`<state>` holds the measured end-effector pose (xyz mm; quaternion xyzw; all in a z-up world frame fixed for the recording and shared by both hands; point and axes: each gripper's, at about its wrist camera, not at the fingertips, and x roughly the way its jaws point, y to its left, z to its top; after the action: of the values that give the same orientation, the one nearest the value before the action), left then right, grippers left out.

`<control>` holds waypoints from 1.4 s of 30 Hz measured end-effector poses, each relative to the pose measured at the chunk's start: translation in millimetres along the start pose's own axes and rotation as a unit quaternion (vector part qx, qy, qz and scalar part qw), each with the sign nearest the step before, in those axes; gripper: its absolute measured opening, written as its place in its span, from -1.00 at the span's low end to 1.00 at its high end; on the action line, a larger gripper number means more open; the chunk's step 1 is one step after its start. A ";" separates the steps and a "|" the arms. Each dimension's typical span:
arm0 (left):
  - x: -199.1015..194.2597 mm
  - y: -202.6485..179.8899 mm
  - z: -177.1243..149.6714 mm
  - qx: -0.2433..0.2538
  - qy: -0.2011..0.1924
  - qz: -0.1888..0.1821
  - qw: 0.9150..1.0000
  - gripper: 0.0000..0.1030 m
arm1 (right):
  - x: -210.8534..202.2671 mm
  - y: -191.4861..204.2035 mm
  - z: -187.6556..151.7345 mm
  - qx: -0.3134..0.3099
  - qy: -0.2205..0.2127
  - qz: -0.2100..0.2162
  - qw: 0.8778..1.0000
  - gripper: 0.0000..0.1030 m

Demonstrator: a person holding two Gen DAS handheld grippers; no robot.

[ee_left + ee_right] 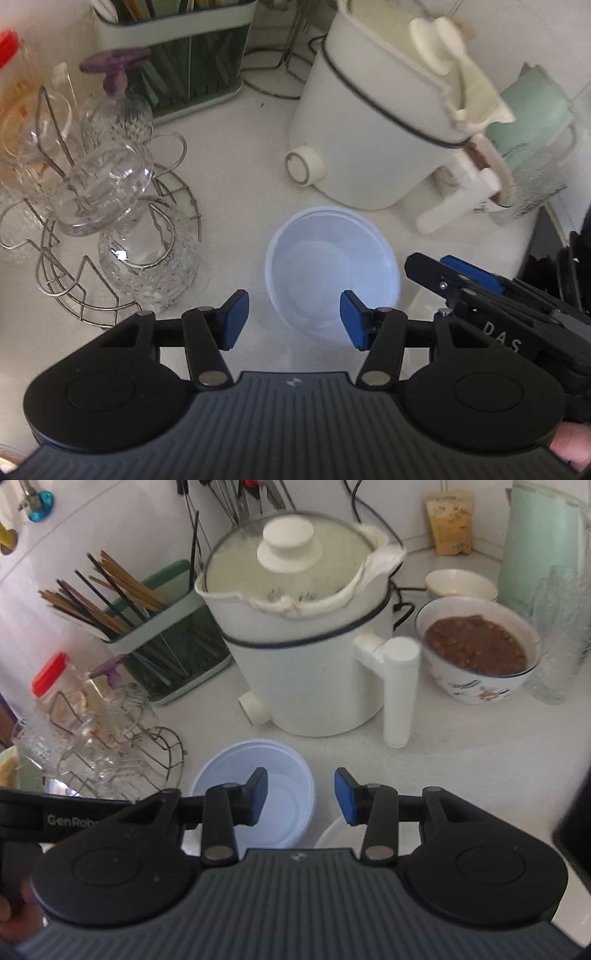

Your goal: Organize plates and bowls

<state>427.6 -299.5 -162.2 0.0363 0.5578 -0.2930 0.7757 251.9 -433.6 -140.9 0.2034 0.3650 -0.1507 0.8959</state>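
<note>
A pale blue plastic bowl point(332, 266) stands upright on the white counter, just ahead of my left gripper point(293, 319), which is open and empty above its near rim. It also shows in the right wrist view point(273, 790). My right gripper point(301, 797) is open and empty, its left finger over the blue bowl; it shows at the right in the left wrist view point(454, 273). A white bowl rim point(334, 834) lies below the right finger, mostly hidden. A floral bowl of brown food point(476, 650) and a small cream bowl point(460, 583) stand at the back right.
A white cooker pot point(310, 646) with a lid and side handle stands behind the blue bowl. A wire rack of upturned glasses point(110, 221) is on the left. A green chopstick holder point(162, 642), a red-capped jar point(51, 686) and a mint kettle point(543, 542) line the back.
</note>
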 end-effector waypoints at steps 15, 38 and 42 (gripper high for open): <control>40.4 13.9 17.8 -0.028 0.032 -0.021 0.999 0.05 | 56.8 -1.6 1.7 -0.018 0.037 -0.029 0.999 -0.26; 2.9 17.3 21.9 -0.032 -0.001 -0.036 0.999 -0.50 | 38.6 0.8 -3.8 0.020 0.042 0.018 0.999 -0.57; -15.4 17.9 16.0 -0.024 -0.014 -0.039 0.999 -0.50 | 20.0 2.9 -3.5 0.024 0.028 0.028 0.999 -0.57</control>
<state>446.7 -284.5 -147.4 -0.0081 0.5550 -0.3102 0.7718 264.8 -431.9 -156.7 0.2394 0.3805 -0.1285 0.8840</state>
